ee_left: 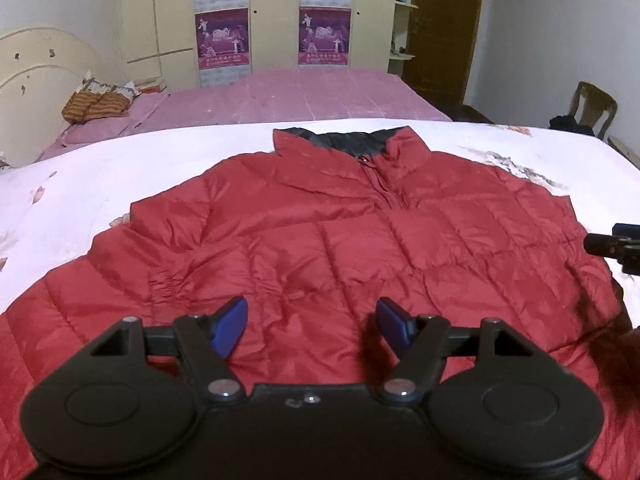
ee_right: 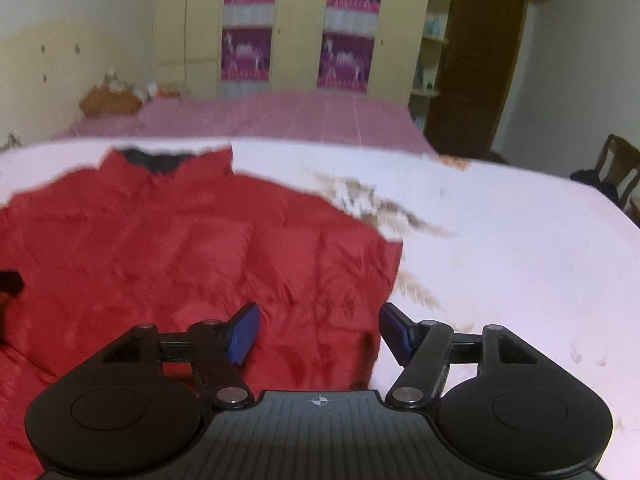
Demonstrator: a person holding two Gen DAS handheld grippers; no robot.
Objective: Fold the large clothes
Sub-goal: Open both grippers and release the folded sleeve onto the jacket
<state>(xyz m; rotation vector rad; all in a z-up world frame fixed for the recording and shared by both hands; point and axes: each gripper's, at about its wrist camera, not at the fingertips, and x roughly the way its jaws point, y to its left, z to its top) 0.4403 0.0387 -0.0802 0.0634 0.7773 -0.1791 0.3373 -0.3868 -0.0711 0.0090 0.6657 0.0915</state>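
Observation:
A red quilted puffer jacket [ee_left: 320, 232] lies flat and front up on a white bedsheet [ee_left: 100, 184], its dark-lined collar [ee_left: 348, 140] at the far side. My left gripper [ee_left: 312, 326] hovers open over the jacket's near hem, with nothing between its blue pads [ee_left: 230, 326]. In the right wrist view the jacket [ee_right: 180, 252] fills the left half, and its right edge runs under my right gripper [ee_right: 318, 334], which stands open and empty above that edge. The right gripper's tip [ee_left: 612, 244] shows at the right edge of the left wrist view.
The white sheet [ee_right: 500, 260], with faint floral prints, stretches free to the jacket's right. Behind it lies a pink bed [ee_left: 300, 96] with a striped pillow [ee_left: 96, 104] and a cream headboard. A wardrobe with purple posters [ee_left: 222, 38], a brown door and a wooden chair [ee_left: 592, 108] stand beyond.

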